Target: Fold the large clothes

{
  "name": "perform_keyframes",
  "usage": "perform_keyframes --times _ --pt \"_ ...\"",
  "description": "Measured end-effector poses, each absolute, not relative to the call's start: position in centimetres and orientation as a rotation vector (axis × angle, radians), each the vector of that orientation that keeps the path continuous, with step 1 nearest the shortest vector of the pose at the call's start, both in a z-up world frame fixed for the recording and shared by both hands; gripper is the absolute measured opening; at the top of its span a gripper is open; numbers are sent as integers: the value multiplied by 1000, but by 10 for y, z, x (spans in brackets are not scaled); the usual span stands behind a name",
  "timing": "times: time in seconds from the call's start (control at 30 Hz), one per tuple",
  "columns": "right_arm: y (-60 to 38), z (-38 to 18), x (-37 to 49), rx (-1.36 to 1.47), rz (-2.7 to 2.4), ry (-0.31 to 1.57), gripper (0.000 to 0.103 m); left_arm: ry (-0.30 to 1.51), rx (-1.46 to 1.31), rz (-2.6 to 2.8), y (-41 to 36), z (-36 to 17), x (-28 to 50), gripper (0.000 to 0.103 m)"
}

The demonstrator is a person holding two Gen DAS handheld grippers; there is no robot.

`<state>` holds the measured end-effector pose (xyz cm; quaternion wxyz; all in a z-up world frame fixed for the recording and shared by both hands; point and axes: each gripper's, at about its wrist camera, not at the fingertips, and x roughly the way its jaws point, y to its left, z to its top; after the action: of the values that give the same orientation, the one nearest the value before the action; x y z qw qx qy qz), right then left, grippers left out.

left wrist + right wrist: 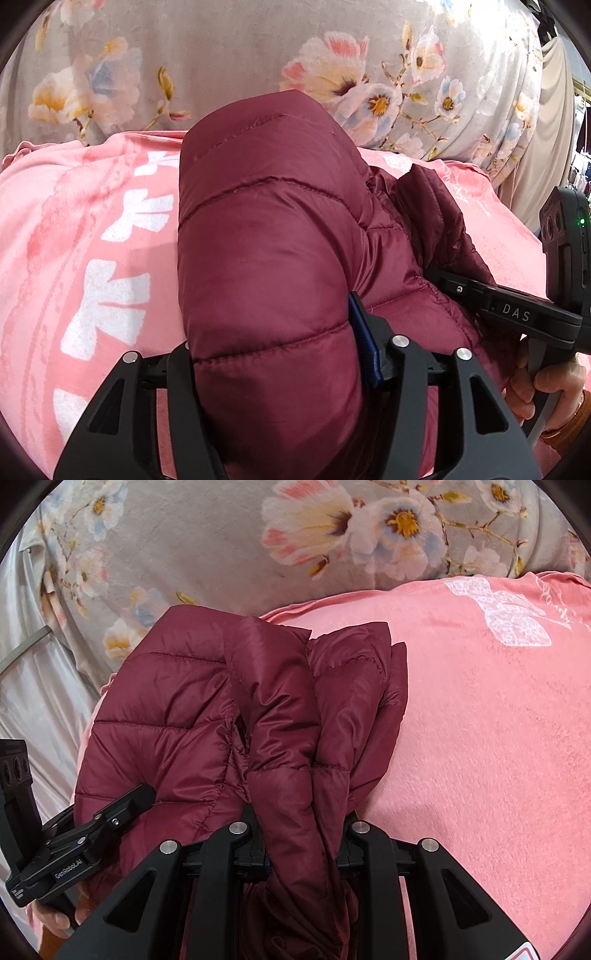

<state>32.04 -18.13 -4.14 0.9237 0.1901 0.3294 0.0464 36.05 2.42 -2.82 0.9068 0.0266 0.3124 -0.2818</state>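
A maroon quilted puffer jacket (269, 240) lies bunched on a pink blanket (92, 258). My left gripper (273, 354) is shut on a thick quilted fold of the jacket, which bulges up between the fingers and hides the tips. My right gripper (299, 834) is shut on a gathered, creased fold of the same jacket (207, 709). The right gripper (480, 295) shows at the right of the left wrist view, reaching into the jacket. The left gripper (110, 816) shows at lower left of the right wrist view, against the jacket's edge.
The pink blanket (480, 738) with white prints covers the surface. A grey floral quilt (240, 55) lies behind it, also in the right wrist view (184, 554). Silvery fabric (33, 701) hangs at the far left. Beige cloth (546, 147) stands at the right.
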Motion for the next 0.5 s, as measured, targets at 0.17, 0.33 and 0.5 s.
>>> perform_keyframes --times 0.17,0.33,0.5 --pt "-181 -45 325 372 85 691 25 655 45 -570 26 -35 363 58" --pt "-194 -43 327 419 105 723 42 692 -6 -530 34 -38 370 71" --pt "-225 -7 295 454 32 660 52 692 0 -427 49 -17 358 75"
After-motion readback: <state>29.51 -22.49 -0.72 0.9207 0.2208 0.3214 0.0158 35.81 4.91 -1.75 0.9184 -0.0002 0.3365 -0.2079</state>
